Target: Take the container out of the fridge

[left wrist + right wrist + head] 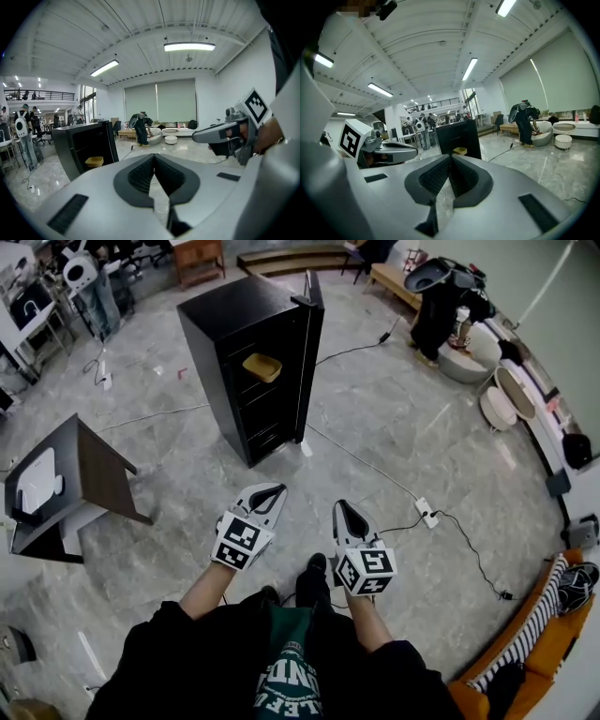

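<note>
A black fridge [246, 362] stands on the marble floor ahead with its door [312, 306] swung open. On an upper shelf inside sits a yellow container [262, 367], which also shows in the left gripper view [94, 161] and the right gripper view [460, 151]. My left gripper [274, 491] and right gripper [343, 508] are held side by side in front of my body, well short of the fridge. Both point toward it. Their jaws are shut with nothing between them, as the left gripper's [153, 157] and the right gripper's [450, 158] own views show.
A low dark table [94, 474] with a white object on it stands at the left. A power strip [427, 513] and its cables lie on the floor to the right. A person [441, 306] bends over round white seats at the back right. An orange sofa [534, 652] is at the lower right.
</note>
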Action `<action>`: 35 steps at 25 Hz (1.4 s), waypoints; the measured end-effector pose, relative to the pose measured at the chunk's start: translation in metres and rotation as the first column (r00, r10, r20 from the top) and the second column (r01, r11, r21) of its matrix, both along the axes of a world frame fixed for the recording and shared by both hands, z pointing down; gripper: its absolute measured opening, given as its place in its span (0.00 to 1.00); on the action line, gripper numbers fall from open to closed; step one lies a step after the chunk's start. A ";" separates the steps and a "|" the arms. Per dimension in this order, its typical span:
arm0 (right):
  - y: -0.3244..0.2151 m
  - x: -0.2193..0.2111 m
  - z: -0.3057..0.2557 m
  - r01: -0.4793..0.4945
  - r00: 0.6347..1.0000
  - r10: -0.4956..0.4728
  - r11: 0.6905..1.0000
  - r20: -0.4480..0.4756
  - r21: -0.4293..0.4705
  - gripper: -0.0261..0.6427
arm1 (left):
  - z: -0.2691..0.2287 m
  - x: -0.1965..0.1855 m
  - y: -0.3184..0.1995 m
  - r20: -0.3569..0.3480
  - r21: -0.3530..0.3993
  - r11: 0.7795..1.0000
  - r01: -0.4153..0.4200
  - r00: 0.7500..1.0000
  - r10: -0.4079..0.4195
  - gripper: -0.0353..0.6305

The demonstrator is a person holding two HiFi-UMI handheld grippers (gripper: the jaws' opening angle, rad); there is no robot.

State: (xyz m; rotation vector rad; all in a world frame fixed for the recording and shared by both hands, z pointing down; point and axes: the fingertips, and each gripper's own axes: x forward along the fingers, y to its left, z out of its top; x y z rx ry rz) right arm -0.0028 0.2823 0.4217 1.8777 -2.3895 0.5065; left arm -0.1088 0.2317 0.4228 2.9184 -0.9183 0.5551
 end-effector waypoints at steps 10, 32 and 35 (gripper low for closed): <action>-0.060 0.031 -0.001 0.058 0.998 -0.058 0.998 0.006 0.004 0.09 | -0.004 0.036 -0.058 -0.003 0.008 0.999 0.036 0.999 -0.036 0.07; -0.138 0.109 0.008 0.179 0.983 -0.178 0.984 0.033 -0.015 0.09 | 0.003 0.108 -0.124 0.037 -0.014 0.987 0.158 0.987 -0.157 0.07; -0.142 0.115 0.010 0.192 0.981 -0.191 0.981 0.035 -0.020 0.09 | 0.005 0.112 -0.128 0.042 -0.022 0.985 0.171 0.984 -0.170 0.07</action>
